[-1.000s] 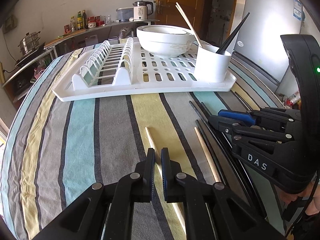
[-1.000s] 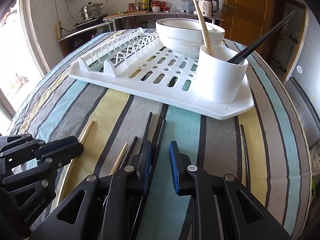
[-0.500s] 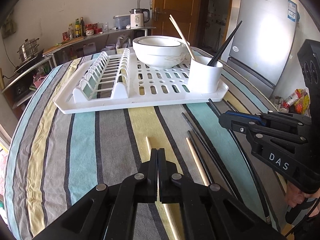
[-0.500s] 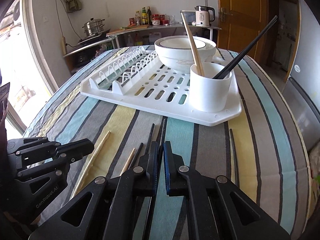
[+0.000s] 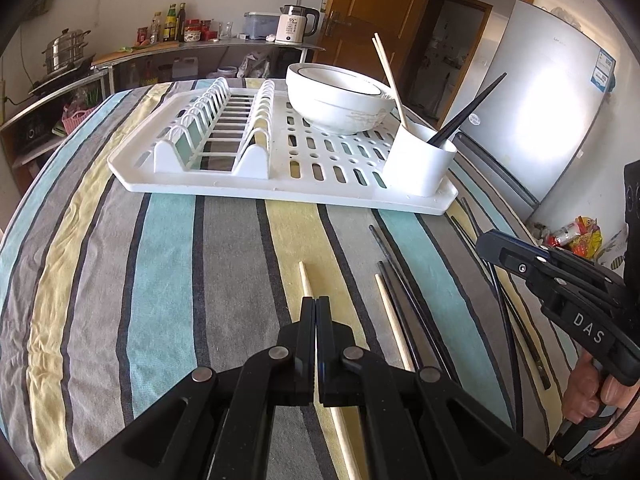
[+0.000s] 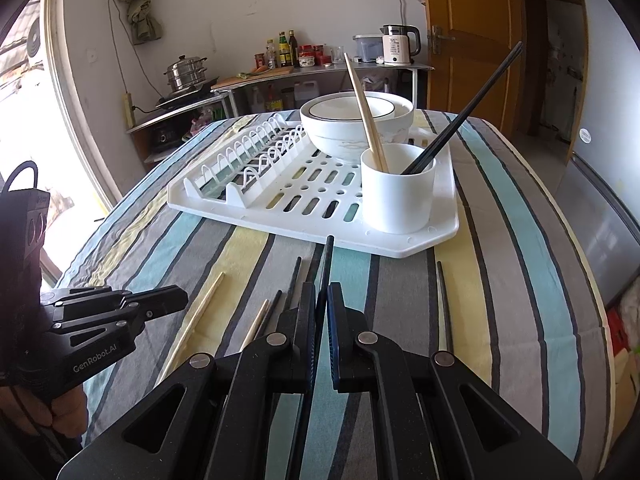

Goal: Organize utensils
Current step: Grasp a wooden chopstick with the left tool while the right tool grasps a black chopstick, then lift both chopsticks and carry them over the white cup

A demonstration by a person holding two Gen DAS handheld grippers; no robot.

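My left gripper (image 5: 316, 306) is shut on a wooden chopstick (image 5: 305, 282) whose tip sticks out ahead of the fingers. My right gripper (image 6: 321, 294) is shut on a black chopstick (image 6: 328, 258) that points toward the white utensil cup (image 6: 398, 194). The cup stands on the front right corner of the white drying rack (image 6: 280, 224) and holds wooden and black chopsticks. A second wooden chopstick (image 5: 390, 318) and several black chopsticks (image 5: 404, 292) lie on the striped tablecloth. The cup also shows in the left wrist view (image 5: 418, 164).
Stacked white bowls (image 6: 356, 120) sit on the rack behind the cup, and plate slots (image 5: 216, 128) fill its left half. A loose black chopstick (image 6: 443, 300) lies to the right. A counter with pots, bottles and a kettle stands behind; a fridge (image 5: 548, 104) is at right.
Both grippers closed from open onto a chopstick each, left on wooden, right on black, and have lifted and drawn back from the rack.
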